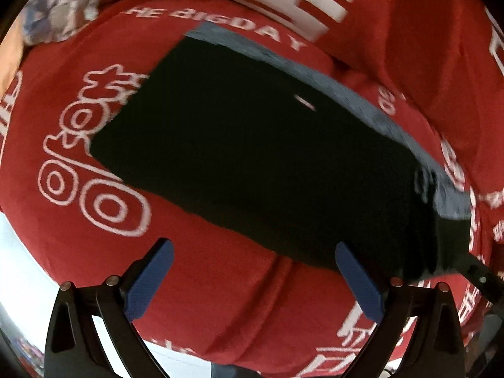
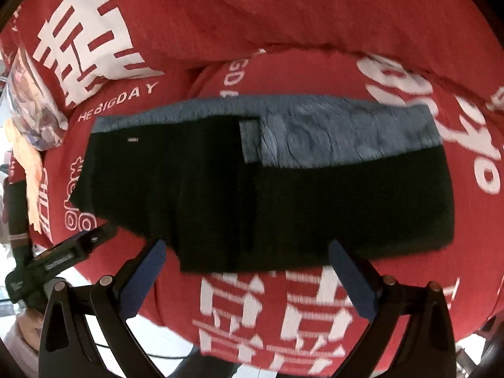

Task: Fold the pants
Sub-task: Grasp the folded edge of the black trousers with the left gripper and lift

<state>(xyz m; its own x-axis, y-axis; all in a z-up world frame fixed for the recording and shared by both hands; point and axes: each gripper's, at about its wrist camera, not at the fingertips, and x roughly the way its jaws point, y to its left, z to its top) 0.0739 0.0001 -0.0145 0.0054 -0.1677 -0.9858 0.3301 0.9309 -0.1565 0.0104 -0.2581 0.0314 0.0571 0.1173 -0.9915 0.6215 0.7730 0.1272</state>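
- The black pants [image 2: 261, 195] lie flat on a red bedspread [image 2: 315, 25] with white lettering, already doubled into a longish rectangle, running left to right across the right wrist view. A grey-blue inner lining [image 2: 330, 132] shows along the far edge.
- The right gripper [image 2: 247, 271] hangs over the near edge, jaws wide apart, holding nothing. Its blue pads [image 2: 145, 277] straddle the hem without clearly touching it.
- The left gripper [image 1: 253, 275] is the same story: jaws spread, empty, sitting near the corner of the pants closest to it. The other tool [image 1: 482, 278] pokes into the lower right of its view.
- Judging from this, the step in hand looks like setting up the next fold, probably bringing one short end over to the other.
- To do that well, each gripper should bite the full stack of layers at a corner, not just the top one, or the bundle will peel open mid-lift.
- Both should lift level and together so the edge stays straight.
- The bedspread is soft and wrinkly, so pinching it along with the pants is a real risk; a shallow approach under the hem would help.
- Lining up with that grey-blue edge would give a square result.
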